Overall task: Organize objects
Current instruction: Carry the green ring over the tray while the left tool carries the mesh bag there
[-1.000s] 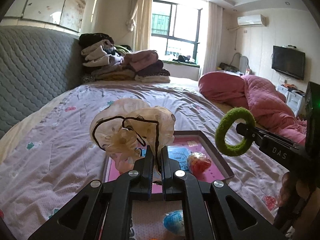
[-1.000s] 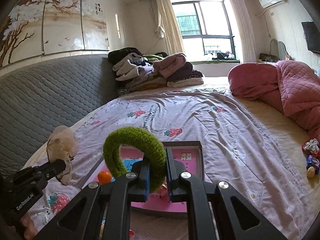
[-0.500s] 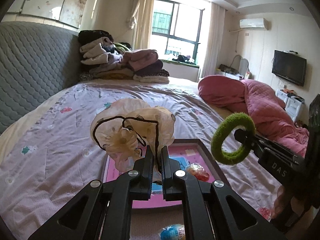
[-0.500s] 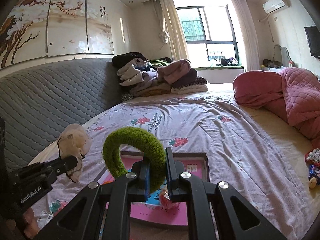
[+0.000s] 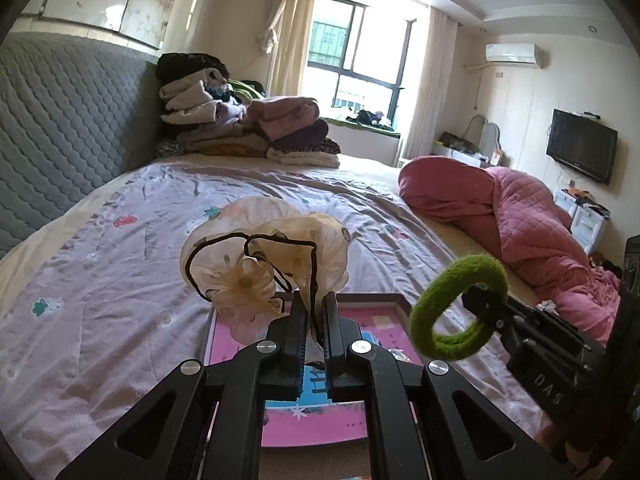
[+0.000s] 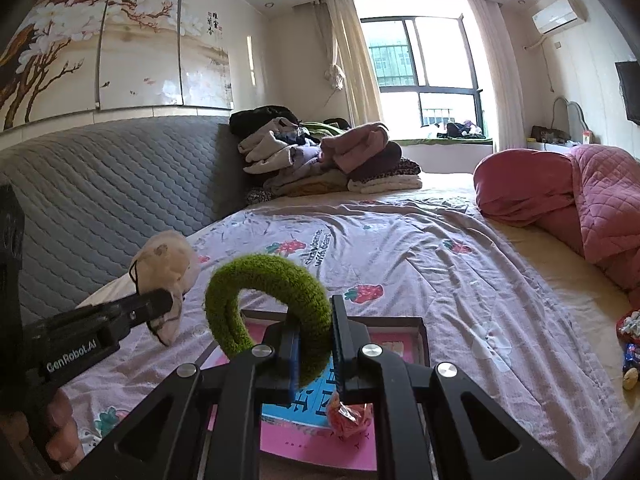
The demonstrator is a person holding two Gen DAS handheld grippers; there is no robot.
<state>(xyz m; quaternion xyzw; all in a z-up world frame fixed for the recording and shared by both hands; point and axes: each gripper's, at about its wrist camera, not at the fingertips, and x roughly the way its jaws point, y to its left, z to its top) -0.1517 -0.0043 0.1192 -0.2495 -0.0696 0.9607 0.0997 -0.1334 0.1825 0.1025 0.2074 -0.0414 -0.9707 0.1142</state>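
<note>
My left gripper (image 5: 314, 312) is shut on a cream fabric scrunchie with black cord (image 5: 264, 260) and holds it up above a pink tray with a dark frame (image 5: 372, 300). The same scrunchie shows in the right wrist view (image 6: 168, 272). My right gripper (image 6: 316, 332) is shut on a fuzzy green ring scrunchie (image 6: 272, 296), also above the tray (image 6: 416, 344). The green ring shows in the left wrist view (image 5: 456, 312). A wrapped orange candy (image 6: 348, 416) lies in the tray.
The tray lies on a bed with a lilac printed sheet (image 5: 120, 280). A pink quilt (image 5: 520, 220) lies at the right, folded clothes (image 5: 240, 128) at the back, a grey padded headboard (image 6: 100, 184) at the left. Small items (image 6: 632, 352) lie at the bed's right edge.
Both grippers have risen and pulled back a little with their scrunchies; the tray sits lower in view. The candies in the tray are now partly hidden behind the fingers.
</note>
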